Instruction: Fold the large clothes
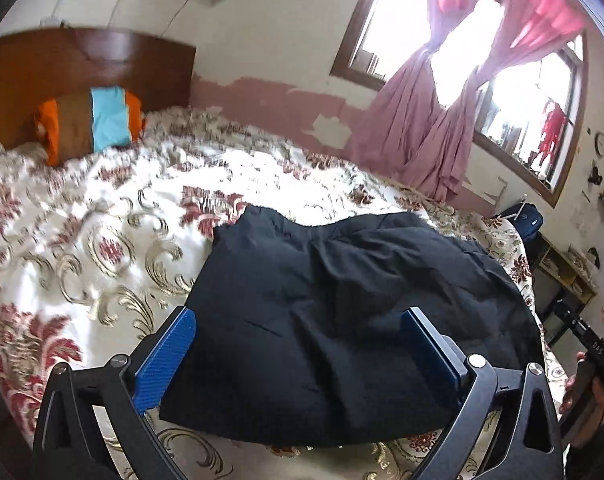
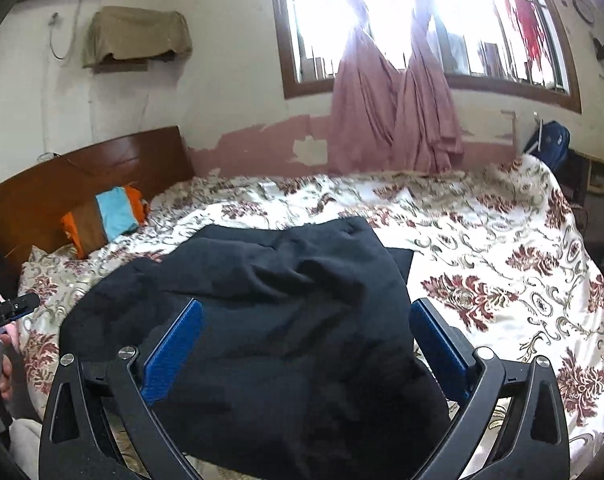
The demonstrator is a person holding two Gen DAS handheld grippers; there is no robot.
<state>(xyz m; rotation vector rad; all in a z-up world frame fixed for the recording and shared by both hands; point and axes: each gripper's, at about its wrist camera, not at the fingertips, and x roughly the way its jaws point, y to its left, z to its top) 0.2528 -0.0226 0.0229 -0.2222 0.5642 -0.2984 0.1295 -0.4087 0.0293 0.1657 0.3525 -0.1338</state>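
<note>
A large dark navy garment (image 1: 334,304) lies folded and rumpled on the floral bedspread (image 1: 81,240). My left gripper (image 1: 299,320) is open, its blue fingers (image 1: 169,348) wide apart above the garment's near edge, holding nothing. In the right wrist view the same garment (image 2: 269,300) fills the foreground. My right gripper (image 2: 308,312) is open too, its blue fingers (image 2: 173,352) spread over the cloth, empty. The right gripper's handle and hand show at the left wrist view's right edge (image 1: 594,356); the left gripper shows at the right wrist view's left edge (image 2: 9,308).
An orange, brown and blue pillow (image 1: 89,120) leans on the wooden headboard (image 1: 81,60). Pink curtains (image 1: 422,120) hang at the window behind the bed. A shelf unit (image 1: 566,276) and a blue bag (image 1: 522,216) stand past the bed's right end.
</note>
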